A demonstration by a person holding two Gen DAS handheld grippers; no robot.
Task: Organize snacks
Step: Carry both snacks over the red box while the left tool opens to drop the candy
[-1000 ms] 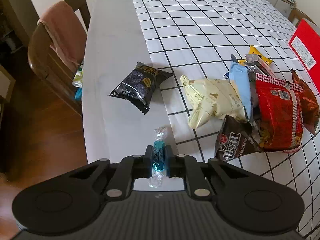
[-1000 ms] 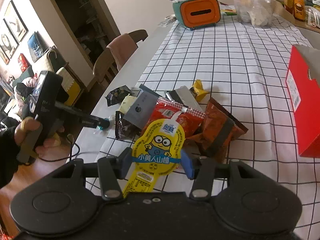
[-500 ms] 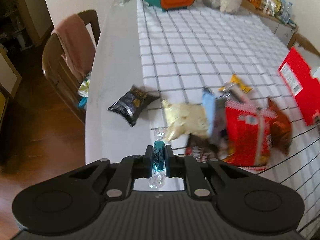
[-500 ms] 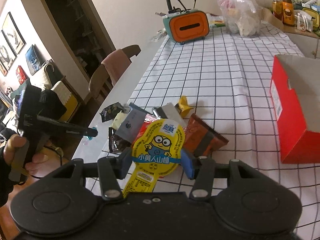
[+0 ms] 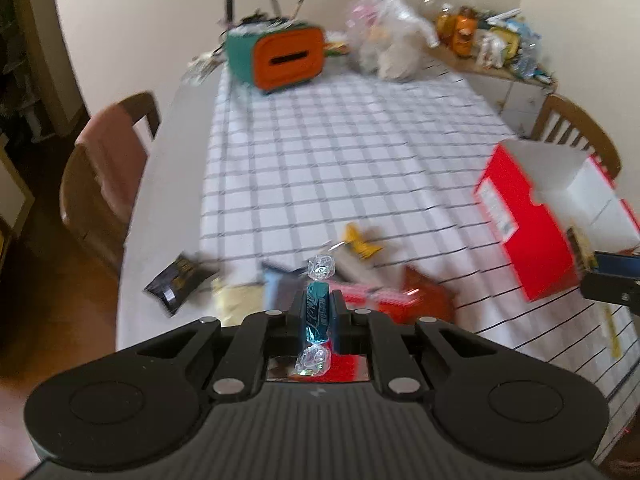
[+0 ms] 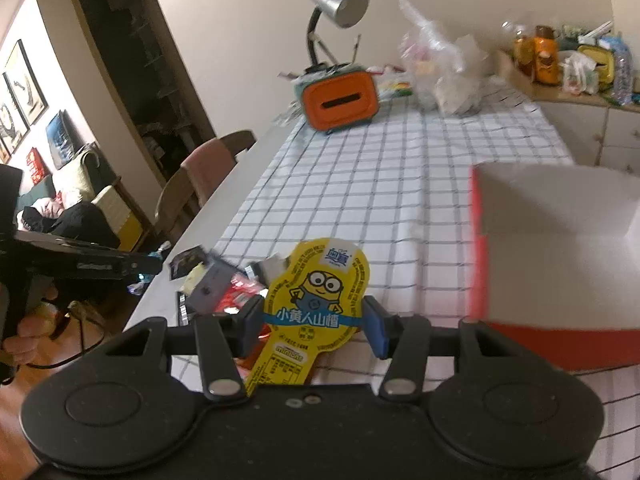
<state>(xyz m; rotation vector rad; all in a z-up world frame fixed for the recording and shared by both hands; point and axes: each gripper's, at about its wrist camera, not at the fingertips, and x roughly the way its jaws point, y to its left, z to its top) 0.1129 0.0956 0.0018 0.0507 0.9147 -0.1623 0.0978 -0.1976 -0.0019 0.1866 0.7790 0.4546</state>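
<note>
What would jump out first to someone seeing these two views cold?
Each gripper carries a snack: the left gripper is shut on a teal wrapped candy, and the right gripper clamps a yellow cartoon packet. Next comes the open red box on the checked tablecloth, to the right of the snack pile at the near edge. At the table's far end stands an orange and teal box under a lamp.

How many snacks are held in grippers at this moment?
2: a teal candy in the left gripper, and a yellow cartoon snack in the right gripper.
</note>
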